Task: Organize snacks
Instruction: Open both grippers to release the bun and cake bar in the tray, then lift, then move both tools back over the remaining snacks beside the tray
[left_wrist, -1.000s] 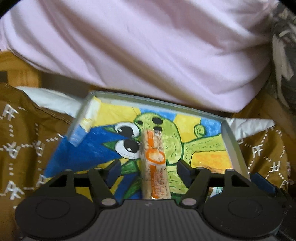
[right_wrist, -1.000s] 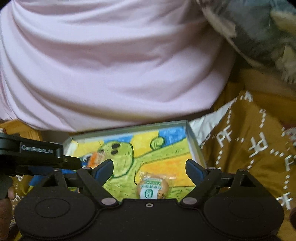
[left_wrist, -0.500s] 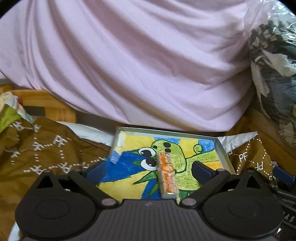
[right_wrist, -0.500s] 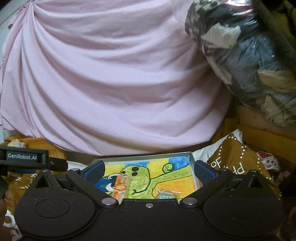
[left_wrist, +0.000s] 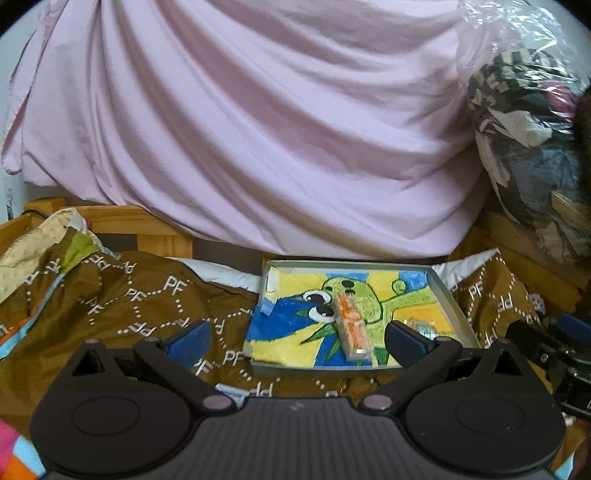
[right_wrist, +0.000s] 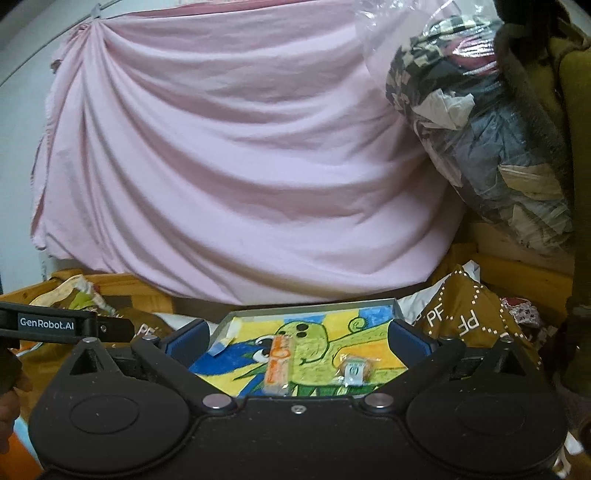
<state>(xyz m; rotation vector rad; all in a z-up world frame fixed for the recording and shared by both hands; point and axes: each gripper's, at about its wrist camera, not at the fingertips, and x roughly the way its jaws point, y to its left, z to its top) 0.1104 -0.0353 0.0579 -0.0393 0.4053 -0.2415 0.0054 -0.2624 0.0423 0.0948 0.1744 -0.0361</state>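
I count two snacks and one tray. The tray (left_wrist: 445, 291) is shallow, with grey walls, and lies on a brown bedspread (left_wrist: 122, 295) printed with white "PF" letters. Its floor carries a bright drawing of a green creature with large eyes on blue and yellow.

The first snack is a long stick in an orange-and-white wrapper (left_wrist: 351, 328); it lies lengthwise across the creature's face, near the middle of the tray. The second is a small round snack in a clear wrapper with a green-and-white label (right_wrist: 354, 370); it sits to the right of the stick, apart from it, toward the tray's near right corner. From the left wrist view it is mostly hidden behind a fingertip.

My left tool (left_wrist: 295, 338) is spread wide open with nothing between its blue-padded fingers, and so is my right tool (right_wrist: 297, 338). Both hang short of the tray, touching neither snack.

A second ago both cameras sat close over the tray, with the stick between the left fingers and the round snack between the right ones. Both tools have since pulled back and up, so the tray looks small and far, and the pink draped sheet (right_wrist: 240, 166) and a clear bag of clothes (right_wrist: 480, 122) on the right fill the background. Neither snack has shifted.
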